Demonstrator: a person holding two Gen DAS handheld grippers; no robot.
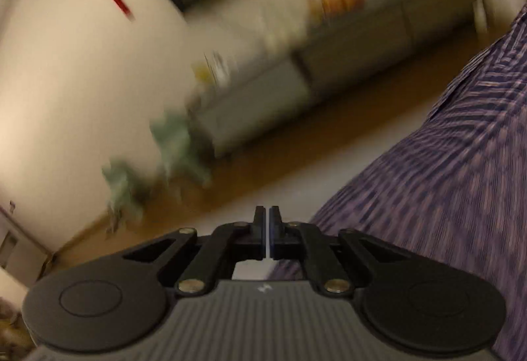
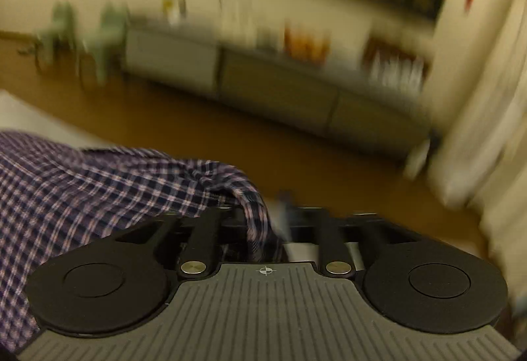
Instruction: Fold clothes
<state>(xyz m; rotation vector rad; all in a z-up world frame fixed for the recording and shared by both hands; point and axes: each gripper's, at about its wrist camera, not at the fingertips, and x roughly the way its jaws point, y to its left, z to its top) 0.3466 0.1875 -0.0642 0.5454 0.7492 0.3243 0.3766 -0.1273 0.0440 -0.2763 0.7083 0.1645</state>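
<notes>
Left gripper point(image 1: 267, 231), in its own wrist view, has its two fingers brought together with only a hairline gap between them; no cloth can be made out in that gap, so it is judged clenched on nothing. To the right of this gripper and level with its fingertips, the checked shirt point(image 1: 454, 170) rises in a broad sheet toward the upper right of the frame, apart from the fingers. Ahead of the fingertips runs a pale surface point(image 1: 250, 199), then wooden floor and a blurred low cabinet point(image 1: 296, 91) against the wall. Right gripper point(image 2: 263, 222), in its wrist view, has its jaws parted; the right finger is smeared by motion. A bunched edge of the shirt point(image 2: 98, 183) drapes from the left over the left linkage and drops as a rolled strip into the gap between the fingers. Whether the pads press that strip cannot be told; with the jaws this far apart it is judged loose, consistent with a release once the cloth is laid down. Beyond the fingertips lies wooden floor point(image 2: 230, 137), and further off the same cabinet point(image 2: 270, 81).
</notes>
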